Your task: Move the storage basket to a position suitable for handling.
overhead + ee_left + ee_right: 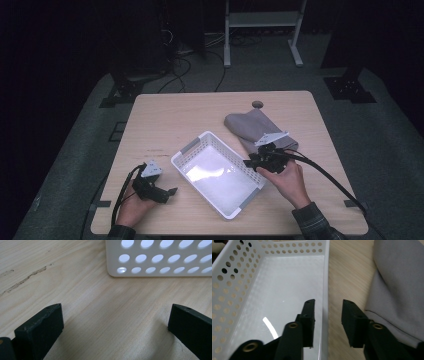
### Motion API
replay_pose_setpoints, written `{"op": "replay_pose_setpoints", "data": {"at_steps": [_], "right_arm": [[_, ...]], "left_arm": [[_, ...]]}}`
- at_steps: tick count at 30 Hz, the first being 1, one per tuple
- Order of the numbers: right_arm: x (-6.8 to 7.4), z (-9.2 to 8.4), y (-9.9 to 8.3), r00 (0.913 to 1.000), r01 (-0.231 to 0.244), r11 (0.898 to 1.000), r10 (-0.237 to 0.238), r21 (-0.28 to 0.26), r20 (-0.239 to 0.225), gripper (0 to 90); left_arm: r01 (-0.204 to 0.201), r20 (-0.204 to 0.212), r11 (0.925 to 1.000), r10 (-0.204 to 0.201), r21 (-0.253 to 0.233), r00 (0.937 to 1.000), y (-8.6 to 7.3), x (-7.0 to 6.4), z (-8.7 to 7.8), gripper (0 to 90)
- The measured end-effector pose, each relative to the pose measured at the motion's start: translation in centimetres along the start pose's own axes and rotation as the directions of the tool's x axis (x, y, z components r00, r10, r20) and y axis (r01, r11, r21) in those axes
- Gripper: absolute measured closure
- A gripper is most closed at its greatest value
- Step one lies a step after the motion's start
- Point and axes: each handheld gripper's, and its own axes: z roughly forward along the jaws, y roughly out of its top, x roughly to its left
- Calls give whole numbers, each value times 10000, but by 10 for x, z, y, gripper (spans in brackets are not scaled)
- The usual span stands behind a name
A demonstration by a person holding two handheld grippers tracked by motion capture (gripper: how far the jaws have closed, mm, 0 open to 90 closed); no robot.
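High view: the white perforated basket (218,172) sits mid-counter (165,115), empty, its long axis running from 10 to 4 o'clock. At its 1 o'clock lies a grey cloth (252,127), not yet loaded. The right gripper (327,315) straddles the basket's long wall, jaws parted and off the plastic. The left gripper (115,322) rests at the basket's 8 o'clock, jaws spread wide over bare wood. Judged progress: basket positioned; cloth transfer remains.
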Motion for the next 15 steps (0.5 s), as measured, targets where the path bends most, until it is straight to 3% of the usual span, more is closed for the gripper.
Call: {"op": "replay_pose_setpoints", "data": {"at_steps": [3,7,15], "right_arm": [[-5,-4,0,10000,-61,9998,61,-190,24,472],[-12,-8,-1,9995,-160,9992,169,-374,253,388],[-24,-13,-6,9971,-400,9971,441,-653,625,291]], "left_arm": [[0,-1,10000,0,0,10000,0,0,0,0],[1,-9,10000,-1,-9,10000,0,0,0,0],[23,-18,10000,-23,-6,10000,0,0,0,0]]}}
